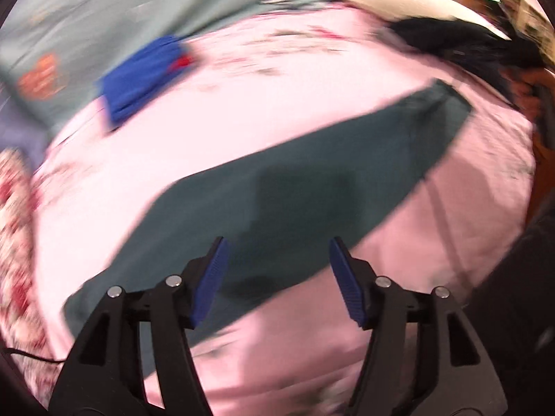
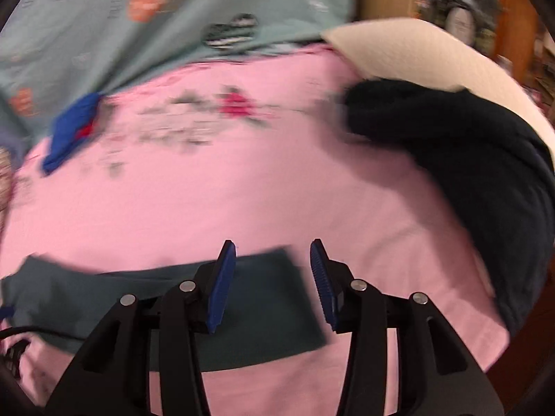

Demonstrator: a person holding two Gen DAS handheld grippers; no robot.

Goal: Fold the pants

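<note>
On the pink sheet (image 1: 312, 79): pants (image 1: 277, 194) flat, one long strip, axis running lower-left to upper-right. Left tongs (image 1: 277, 270) spread over the middle; right tongs (image 2: 272, 277) spread, empty, over one end.

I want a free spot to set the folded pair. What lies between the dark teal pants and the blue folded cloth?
Only bare pink floral bedsheet lies between dark teal pants and blue folded cloth, in the left wrist view.

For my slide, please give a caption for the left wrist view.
Open left tongs hover over dark green pants lying flat on a pink sheet.
</note>
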